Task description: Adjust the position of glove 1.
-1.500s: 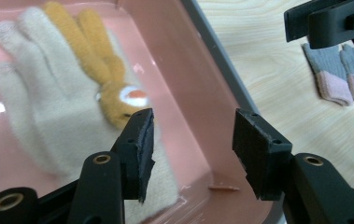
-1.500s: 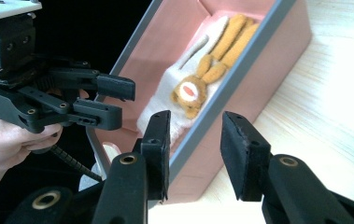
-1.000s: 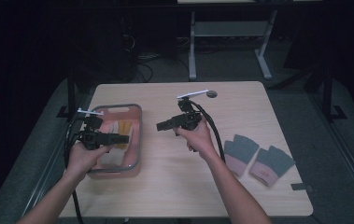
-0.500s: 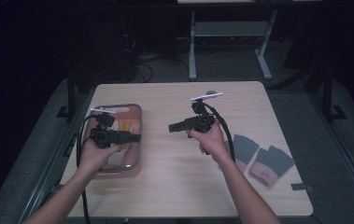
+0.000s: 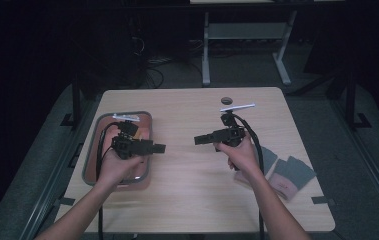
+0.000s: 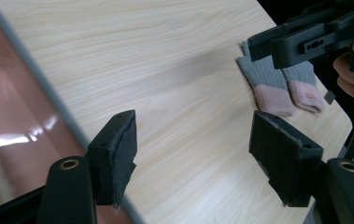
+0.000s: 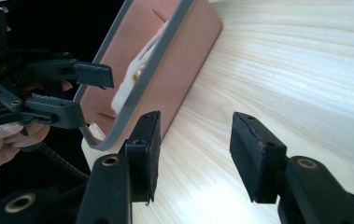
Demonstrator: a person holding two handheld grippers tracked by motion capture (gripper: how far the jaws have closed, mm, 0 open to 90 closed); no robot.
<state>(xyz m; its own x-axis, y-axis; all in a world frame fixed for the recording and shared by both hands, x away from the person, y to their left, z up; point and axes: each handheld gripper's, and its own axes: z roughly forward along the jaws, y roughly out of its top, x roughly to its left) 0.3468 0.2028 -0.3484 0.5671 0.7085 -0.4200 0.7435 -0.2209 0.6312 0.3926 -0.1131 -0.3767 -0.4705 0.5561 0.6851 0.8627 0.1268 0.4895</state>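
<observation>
1. The tray (image 5: 93, 155), pink inside with a grey rim, lies near the left edge of the surface (image 5: 187, 200). Its long axis runs from the person's side toward the far edge.
2. The left gripper (image 5: 159, 148) hovers over the tray's right rim and points level, away from the tray toward the right gripper (image 5: 198, 140).
3. The left gripper's jaws have just been opening; they stand wide apart with only bare wood between them in the left gripper view.
4. The right gripper, well right of the tray, points back at it. Its jaws have also just been opening and hold nothing.
5. Two grey-and-pink socks (image 5: 291, 175) lie far right of the tray, side by side.
</observation>
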